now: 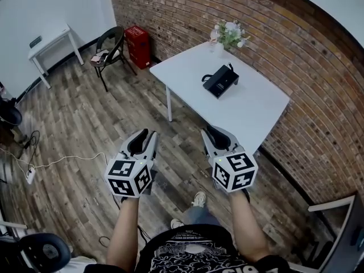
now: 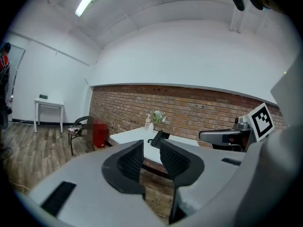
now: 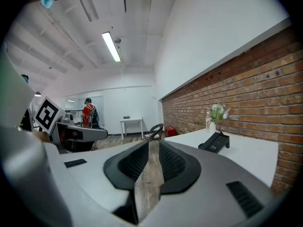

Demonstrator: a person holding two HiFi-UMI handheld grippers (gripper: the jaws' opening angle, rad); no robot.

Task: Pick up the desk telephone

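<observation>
The black desk telephone (image 1: pixel 220 80) lies on the white table (image 1: pixel 244 110) by the brick wall, its handset on the cradle. Both grippers hover over the wooden floor, well short of the table's near edge. My left gripper (image 1: pixel 145 134) is open, with a clear gap and nothing between its pads. My right gripper (image 1: pixel 212 131) is open by a narrower slit, also with nothing in it. In the left gripper view the telephone (image 2: pixel 158 138) shows just beyond the left gripper (image 2: pixel 151 152). In the right gripper view the telephone (image 3: pixel 215 142) sits off to the right of the right gripper (image 3: pixel 152 157).
A vase of flowers (image 1: pixel 227 36) stands at the table's far corner. A black chair (image 1: pixel 111 47), a red box (image 1: pixel 138 45) and a small white table (image 1: pixel 51 41) stand further left. A cable and power strip (image 1: pixel 29 175) lie on the floor. A person in red (image 3: pixel 89 113) stands far off.
</observation>
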